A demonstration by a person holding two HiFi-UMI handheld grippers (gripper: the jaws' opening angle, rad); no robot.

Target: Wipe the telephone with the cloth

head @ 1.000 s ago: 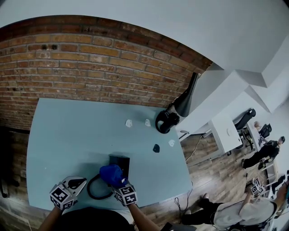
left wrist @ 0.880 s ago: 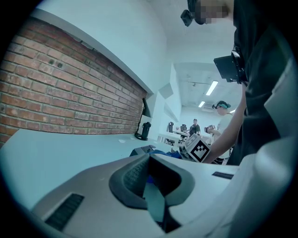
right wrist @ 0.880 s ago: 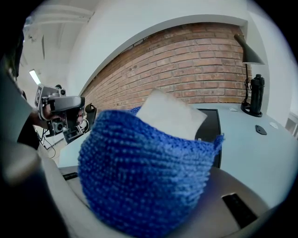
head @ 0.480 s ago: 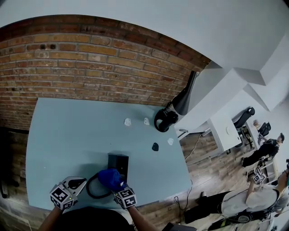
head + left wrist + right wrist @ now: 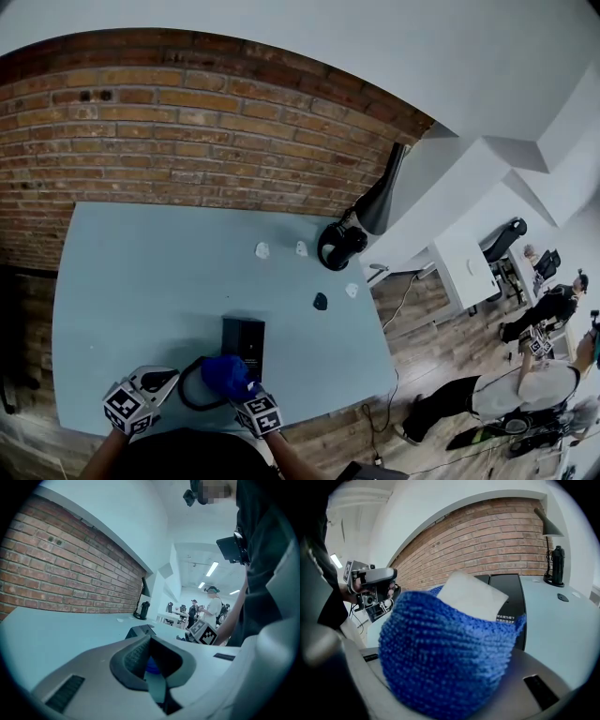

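Observation:
The black telephone (image 5: 243,337) lies flat on the light blue table (image 5: 141,281), with its cord (image 5: 190,397) looped at its near left. My right gripper (image 5: 236,384) is shut on a bunched blue cloth (image 5: 223,374) that rests at the telephone's near end. In the right gripper view the cloth (image 5: 445,658) fills the jaws and hides them, its white label (image 5: 471,595) stands up, and the telephone (image 5: 510,599) stretches away behind. My left gripper (image 5: 165,381) hovers left of the cord, shut with nothing in it; its pads (image 5: 136,656) meet at the tips.
A black desk lamp (image 5: 343,244) stands at the table's far right. Small white bits (image 5: 262,250) and a small dark piece (image 5: 320,302) lie beyond the telephone. A brick wall (image 5: 187,141) backs the table. People (image 5: 511,389) stand on the wooden floor to the right.
My right gripper has drawn the cloth slightly toward me along the telephone's near end. The left gripper has stayed in place.

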